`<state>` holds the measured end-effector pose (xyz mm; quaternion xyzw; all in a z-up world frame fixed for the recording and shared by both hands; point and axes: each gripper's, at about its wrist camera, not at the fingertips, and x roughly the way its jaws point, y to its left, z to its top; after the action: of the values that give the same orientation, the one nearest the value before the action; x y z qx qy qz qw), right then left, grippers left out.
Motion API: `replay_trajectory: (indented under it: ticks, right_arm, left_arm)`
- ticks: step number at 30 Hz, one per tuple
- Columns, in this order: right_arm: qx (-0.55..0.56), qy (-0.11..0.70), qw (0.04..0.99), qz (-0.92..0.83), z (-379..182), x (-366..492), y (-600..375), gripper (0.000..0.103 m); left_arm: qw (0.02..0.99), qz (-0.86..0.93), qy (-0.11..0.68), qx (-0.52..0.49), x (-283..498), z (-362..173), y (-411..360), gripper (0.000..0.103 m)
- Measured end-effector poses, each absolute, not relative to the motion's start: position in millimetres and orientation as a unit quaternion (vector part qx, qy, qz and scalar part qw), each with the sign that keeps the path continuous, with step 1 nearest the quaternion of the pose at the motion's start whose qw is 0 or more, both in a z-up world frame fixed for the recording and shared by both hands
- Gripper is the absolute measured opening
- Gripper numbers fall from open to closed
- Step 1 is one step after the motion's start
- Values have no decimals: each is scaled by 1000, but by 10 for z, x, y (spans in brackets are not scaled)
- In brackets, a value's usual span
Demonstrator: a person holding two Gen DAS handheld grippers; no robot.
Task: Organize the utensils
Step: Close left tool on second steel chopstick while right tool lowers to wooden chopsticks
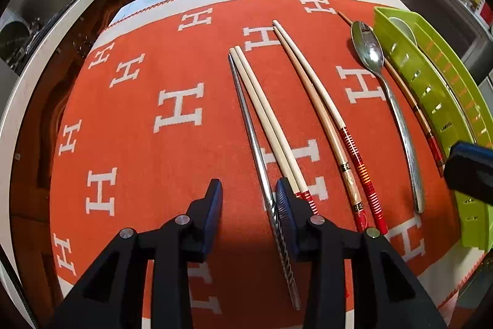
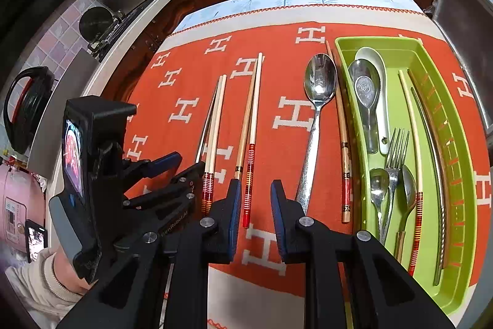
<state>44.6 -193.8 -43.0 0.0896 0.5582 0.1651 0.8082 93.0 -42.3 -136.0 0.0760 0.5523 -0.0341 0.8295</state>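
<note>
On the orange cloth point(image 2: 277, 76), my green tray point(image 2: 462, 174) holds spoons point(image 2: 368, 94), a fork point(image 2: 396, 156) and chopsticks point(image 2: 414, 144). More chopsticks point(image 1: 271, 125) and one spoon point(image 2: 317, 100) lie beside it. My left tongs point(image 1: 248, 199) and right tongs point(image 2: 254, 199) are partly open, holding nothing.

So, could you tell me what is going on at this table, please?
A person is sorting utensils into a green tray with two handheld tongs. Both are open and hold nothing. The left tongs hover by a metal chopstick and a pale chopstick pair; the right tongs hover between the patterned chopsticks and a spoon on the orange cloth.
</note>
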Motion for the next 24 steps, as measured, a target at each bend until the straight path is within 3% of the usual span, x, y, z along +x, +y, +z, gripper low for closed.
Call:
replay_trajectory:
  ticks: [1, 2, 11, 24]
  right_arm:
    - [89, 559, 808, 166, -440, 447, -1936, 19]
    - [89, 560, 807, 166, -450, 449, -1931, 19]
    - [67, 549, 806, 211, -462, 466, -1652, 19]
    - [17, 562, 793, 234, -802, 649, -915, 16]
  left_arm:
    - [829, -42, 554, 65, 931, -1369, -425, 21]
    - [828, -48, 556, 54, 932, -1366, -420, 6]
    - [816, -56, 570, -81, 927, -1356, 46, 3]
    - [821, -42, 555, -129, 779, -1352, 576, 3]
